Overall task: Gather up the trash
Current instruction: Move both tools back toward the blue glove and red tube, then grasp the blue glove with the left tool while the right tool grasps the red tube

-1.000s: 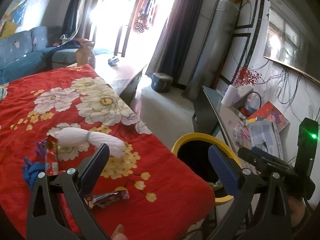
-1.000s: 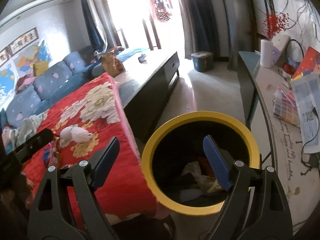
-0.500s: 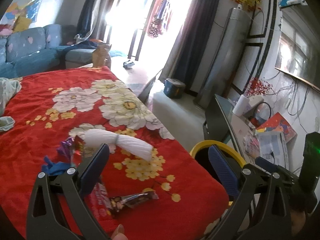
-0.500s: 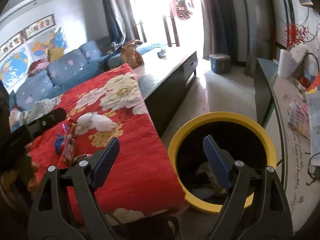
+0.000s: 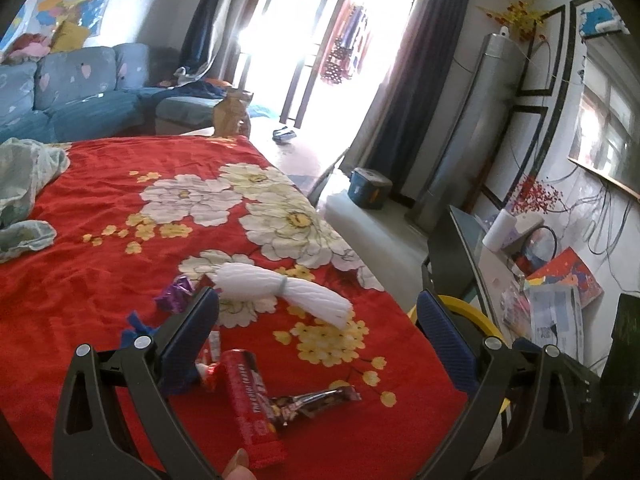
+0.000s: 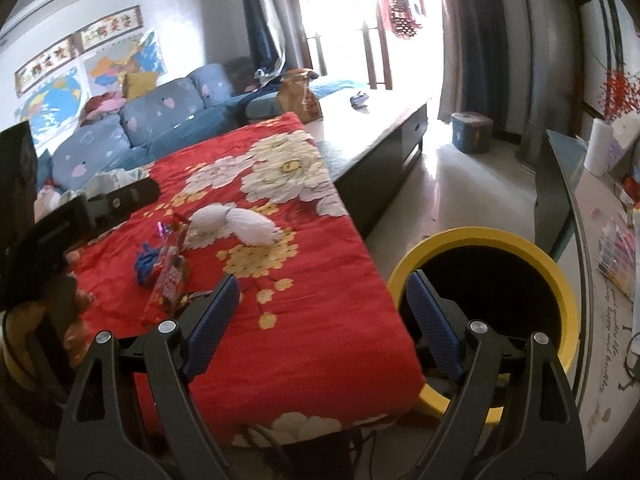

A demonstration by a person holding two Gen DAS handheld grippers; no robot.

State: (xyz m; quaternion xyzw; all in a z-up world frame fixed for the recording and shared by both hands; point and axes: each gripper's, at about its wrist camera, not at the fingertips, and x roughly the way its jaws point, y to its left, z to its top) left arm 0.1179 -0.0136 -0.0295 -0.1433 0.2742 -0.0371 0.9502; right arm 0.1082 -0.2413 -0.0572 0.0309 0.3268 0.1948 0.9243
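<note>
Trash lies on the red floral cloth [image 5: 100, 280]: a white foam net bundle [image 5: 280, 292], a purple wrapper [image 5: 176, 296], a blue crumpled scrap [image 5: 132, 334], a red snack packet [image 5: 248, 396] and a brown bar wrapper [image 5: 316, 400]. My left gripper [image 5: 316, 308] hangs open above the packet and wrappers, nothing between its fingers. My right gripper [image 6: 323, 284] is open and empty over the cloth's near right edge, beside the yellow-rimmed bin [image 6: 480, 236]. The right wrist view also shows the foam bundle [image 6: 240, 224], the red packet [image 6: 170, 280] and the left gripper's body [image 6: 80, 208].
The bin's rim [image 5: 468, 312] stands on the floor right of the table. A desk [image 6: 600, 240] with papers lies further right. A dark low cabinet [image 6: 380, 152] extends beyond the table, a blue sofa [image 5: 80, 92] behind. Pale cloth [image 5: 24, 184] lies at the table's left.
Both grippers have swung left, away from the bin and over the table. More of the cloth and the wrappers now shows. Both stay open.
</note>
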